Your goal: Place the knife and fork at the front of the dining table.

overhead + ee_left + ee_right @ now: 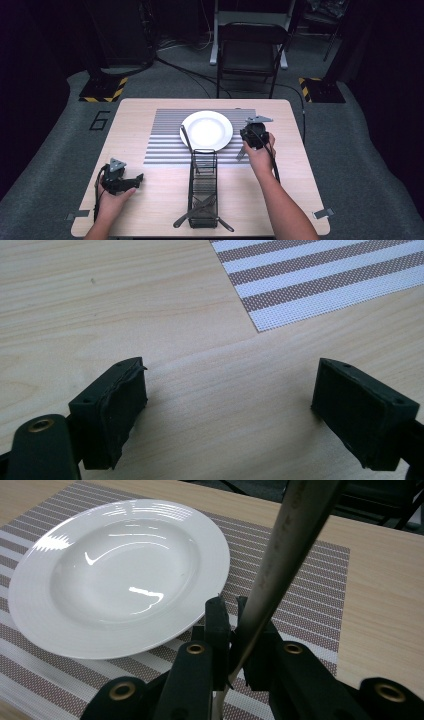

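A white plate (206, 130) (115, 570) sits on a striped placemat (165, 145) (300, 600) at the middle of the wooden table (135, 120). Just right of the plate, my right gripper (255, 136) (230, 610) is shut on a slim metal piece of cutlery (290, 545), whose silver end (241, 154) hangs below the hand. My left gripper (136, 180) (230, 390) rests at the table's near left. Its jaws stand wide apart over bare wood with nothing between them. A corner of the placemat (320, 275) lies beyond it.
A black wire basket (202, 180) stands lengthwise in front of the plate, with crossed utensils (200, 214) at its near end. Another dark utensil (186, 137) lies by the plate's left rim. A folding chair (250, 50) stands behind the table.
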{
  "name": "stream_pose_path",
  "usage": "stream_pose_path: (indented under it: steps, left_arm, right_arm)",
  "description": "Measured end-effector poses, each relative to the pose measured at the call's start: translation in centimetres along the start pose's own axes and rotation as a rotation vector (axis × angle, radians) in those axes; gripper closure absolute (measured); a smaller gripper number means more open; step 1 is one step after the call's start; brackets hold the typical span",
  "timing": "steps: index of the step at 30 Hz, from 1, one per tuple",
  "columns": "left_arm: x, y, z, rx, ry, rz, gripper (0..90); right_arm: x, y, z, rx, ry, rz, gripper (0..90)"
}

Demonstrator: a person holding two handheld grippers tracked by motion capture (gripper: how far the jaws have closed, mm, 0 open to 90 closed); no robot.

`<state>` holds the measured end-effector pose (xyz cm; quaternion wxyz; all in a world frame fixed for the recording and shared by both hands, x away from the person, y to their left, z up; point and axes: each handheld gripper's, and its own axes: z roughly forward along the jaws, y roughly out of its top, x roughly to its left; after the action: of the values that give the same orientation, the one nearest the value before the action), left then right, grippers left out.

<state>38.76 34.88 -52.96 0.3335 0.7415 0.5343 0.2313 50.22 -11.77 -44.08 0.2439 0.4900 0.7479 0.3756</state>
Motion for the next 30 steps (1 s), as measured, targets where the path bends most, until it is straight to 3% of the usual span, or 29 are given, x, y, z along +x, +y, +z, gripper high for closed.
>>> stream_pose_path:
  steps: [10,25,30]
  left_arm:
    - [0.0,0.0,0.0,0.000,-0.001,0.001,13.8]
    - [0.0,0.0,0.0,0.002,-0.004,0.007,13.8]
    - [0.0,0.0,0.0,-0.001,-0.004,0.004,13.8]
  right_arm:
    - [-0.2,0.1,1.0,0.002,-0.026,0.005,82.1]
    - [-0.6,-0.1,3.5,0.066,-0.077,0.040,79.0]
    - [-0.3,0.1,4.1,0.079,-0.095,0.030,78.9]
